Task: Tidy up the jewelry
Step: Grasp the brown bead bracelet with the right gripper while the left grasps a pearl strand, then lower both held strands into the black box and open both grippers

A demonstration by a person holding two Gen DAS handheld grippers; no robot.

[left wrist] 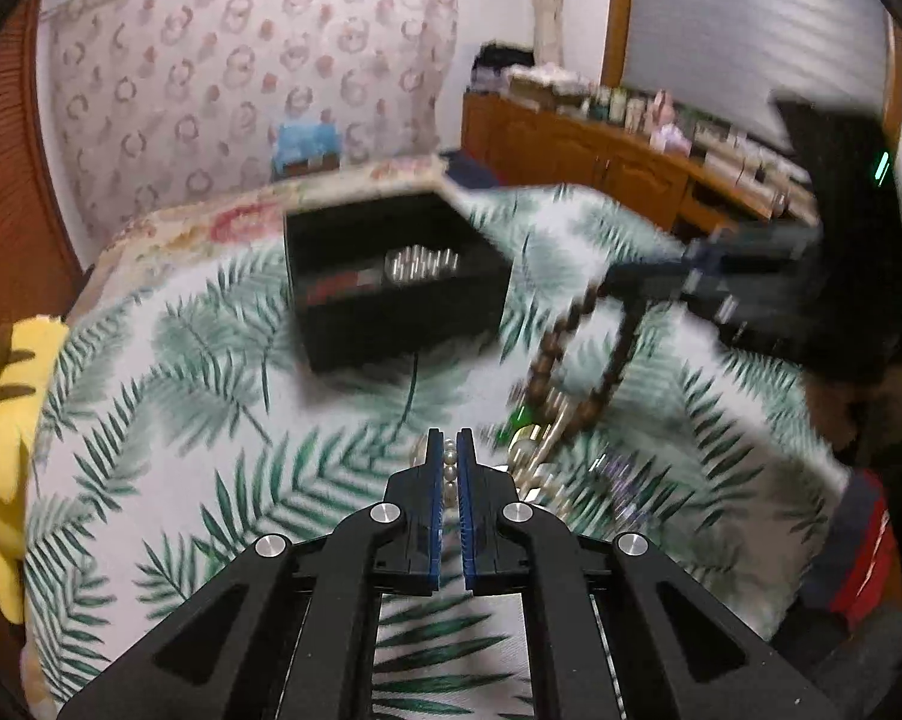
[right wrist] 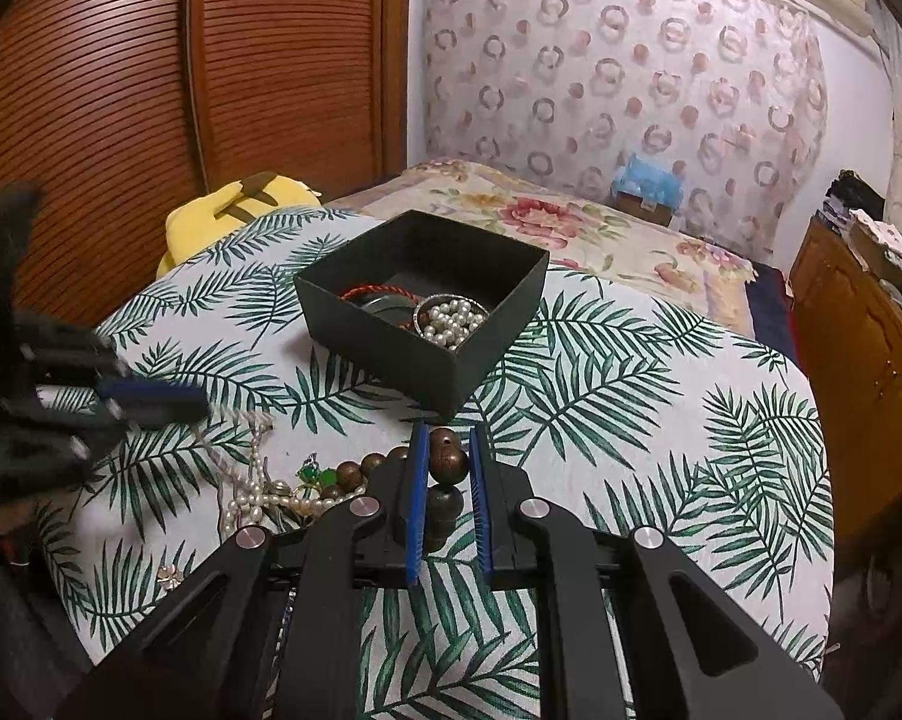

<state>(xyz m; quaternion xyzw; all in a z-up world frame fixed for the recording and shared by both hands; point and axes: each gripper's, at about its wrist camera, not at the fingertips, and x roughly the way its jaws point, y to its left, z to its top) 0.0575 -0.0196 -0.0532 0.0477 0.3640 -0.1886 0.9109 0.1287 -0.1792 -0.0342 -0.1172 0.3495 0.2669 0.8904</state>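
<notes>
Wooden bead bracelet (right wrist: 447, 462) pinched in right gripper (right wrist: 449, 450), pearls (left wrist: 449, 468) clamped in left gripper (left wrist: 449, 450), both just short of black box (right wrist: 481, 354); next, probably carrying over rim, releasing.

I am working in a home bedroom: a bed (right wrist: 601, 240) with a floral cover, a leaf-print quilt (right wrist: 631, 408), a yellow plush toy (right wrist: 222, 216), a slatted wooden wardrobe (right wrist: 150, 60), patterned wall fabric (right wrist: 631, 60), and a wooden cabinet (left wrist: 601, 156) crowded with bottles.

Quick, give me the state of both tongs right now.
Left tongs: shut on the pearl strand.
Right tongs: shut on the brown bead bracelet, lifting it.
</notes>
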